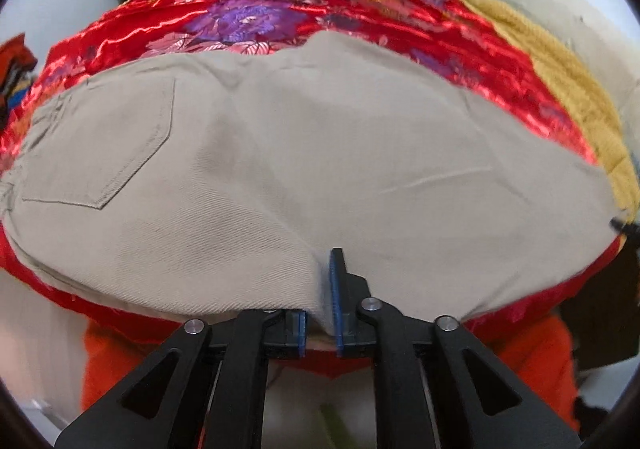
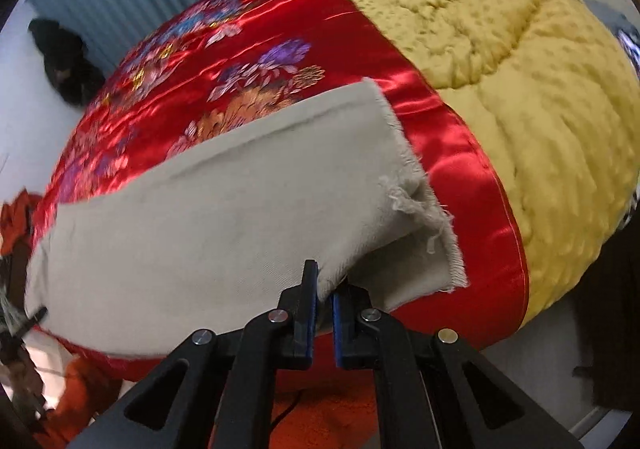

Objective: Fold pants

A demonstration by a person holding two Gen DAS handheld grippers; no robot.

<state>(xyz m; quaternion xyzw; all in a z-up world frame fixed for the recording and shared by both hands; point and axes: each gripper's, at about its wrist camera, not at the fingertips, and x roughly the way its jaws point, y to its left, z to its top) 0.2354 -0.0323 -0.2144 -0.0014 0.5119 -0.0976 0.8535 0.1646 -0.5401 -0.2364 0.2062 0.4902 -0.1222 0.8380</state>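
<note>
While the beige pants (image 1: 304,153) lie spread over the red floral quilt (image 1: 248,17), my left tool (image 1: 320,313) is clamped on their near edge. My right tool (image 2: 324,309) pinches a frayed leg hem (image 2: 420,217), lifting it beside the yellow blanket (image 2: 500,69).

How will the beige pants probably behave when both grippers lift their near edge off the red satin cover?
The pants probably drape limply: fabric already puckers at the left gripper. They may slide easily on the glossy red satin cover. The frayed hem looks light.
</note>
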